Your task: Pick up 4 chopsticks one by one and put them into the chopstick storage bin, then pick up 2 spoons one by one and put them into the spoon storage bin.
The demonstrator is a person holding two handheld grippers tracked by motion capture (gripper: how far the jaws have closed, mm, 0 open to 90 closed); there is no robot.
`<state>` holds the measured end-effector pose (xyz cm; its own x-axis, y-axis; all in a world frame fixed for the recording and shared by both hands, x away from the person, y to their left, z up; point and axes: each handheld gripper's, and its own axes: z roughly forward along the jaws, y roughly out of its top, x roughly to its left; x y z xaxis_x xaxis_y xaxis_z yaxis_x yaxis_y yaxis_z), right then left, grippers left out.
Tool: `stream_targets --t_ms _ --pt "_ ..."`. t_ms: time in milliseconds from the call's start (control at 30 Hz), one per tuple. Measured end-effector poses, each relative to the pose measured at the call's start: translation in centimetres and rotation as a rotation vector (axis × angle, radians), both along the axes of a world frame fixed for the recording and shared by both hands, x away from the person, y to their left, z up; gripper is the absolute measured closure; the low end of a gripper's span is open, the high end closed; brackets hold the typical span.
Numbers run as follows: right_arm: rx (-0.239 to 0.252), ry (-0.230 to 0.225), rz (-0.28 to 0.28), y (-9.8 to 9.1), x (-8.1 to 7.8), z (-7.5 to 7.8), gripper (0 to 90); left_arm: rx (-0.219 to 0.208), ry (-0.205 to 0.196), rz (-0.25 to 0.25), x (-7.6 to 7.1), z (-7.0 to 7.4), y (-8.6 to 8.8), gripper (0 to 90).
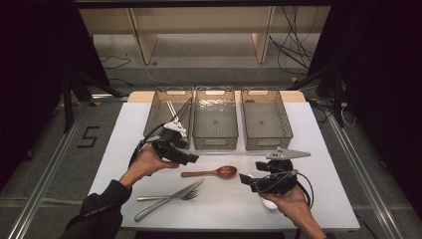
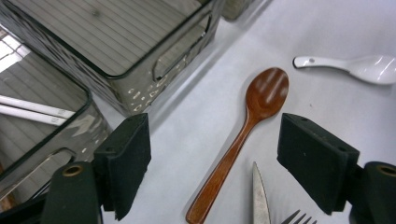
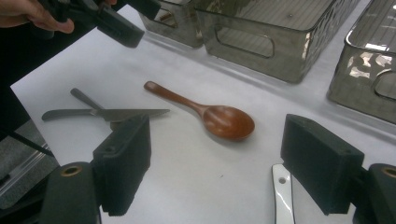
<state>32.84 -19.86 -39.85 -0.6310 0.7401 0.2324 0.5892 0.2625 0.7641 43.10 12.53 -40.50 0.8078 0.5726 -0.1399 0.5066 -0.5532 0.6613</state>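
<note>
Nearest the high camera, the person's 2 forearms enter from the near edge of the white table [image 1: 318, 149]. From this view the left gripper [image 1: 191, 158] hovers just left of the wooden spoon [image 1: 213, 173], which lies flat on the table in front of 3 clear bins [image 1: 215, 119]; the left bin holds 2 thin white sticks [image 1: 171, 110]. A knife [image 1: 166, 200] and fork [image 1: 171, 197] lie crossed near the near edge. The right gripper [image 1: 245, 179] sits right of the spoon.

Left gripper view: its jaws stand wide apart with nothing pressed between them, the wooden spoon [image 2: 243, 135] on the table below the gap, a white ceramic spoon [image 2: 355, 66] farther off.

Right gripper view: its jaws stand wide and empty, the wooden spoon [image 3: 205, 112] beyond them, the ceramic spoon's handle [image 3: 282, 198] between the jaws.
</note>
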Motion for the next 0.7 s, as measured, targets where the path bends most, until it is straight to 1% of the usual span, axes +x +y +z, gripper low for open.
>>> stream_targets --t_ms 267,300,333,467,600,700 --pt "-0.003 -0.002 0.008 0.3 0.0 0.0 25.4 0.037 0.013 -0.025 -0.3 -0.9 -0.7 24.9" --pt "-0.004 -0.001 0.007 0.3 0.0 0.0 25.4 0.035 0.017 -0.022 -0.3 -1.0 -0.8 24.9" --pt "-0.004 -0.001 0.006 0.3 0.0 0.0 25.4 0.04 0.019 -0.031 -0.3 -1.0 -0.9 24.9" --pt "-0.004 0.0 0.006 0.3 0.0 0.0 25.4 0.054 0.025 -0.04 -0.3 -1.5 -1.4 24.9" --pt "-0.005 0.0 0.011 0.3 0.0 0.0 25.4 0.078 0.027 -0.054 -0.2 -2.0 -2.1 25.0" --pt "-0.005 0.003 0.009 0.3 0.0 0.0 25.4 0.105 0.029 -0.068 0.0 -2.3 -2.6 25.3"
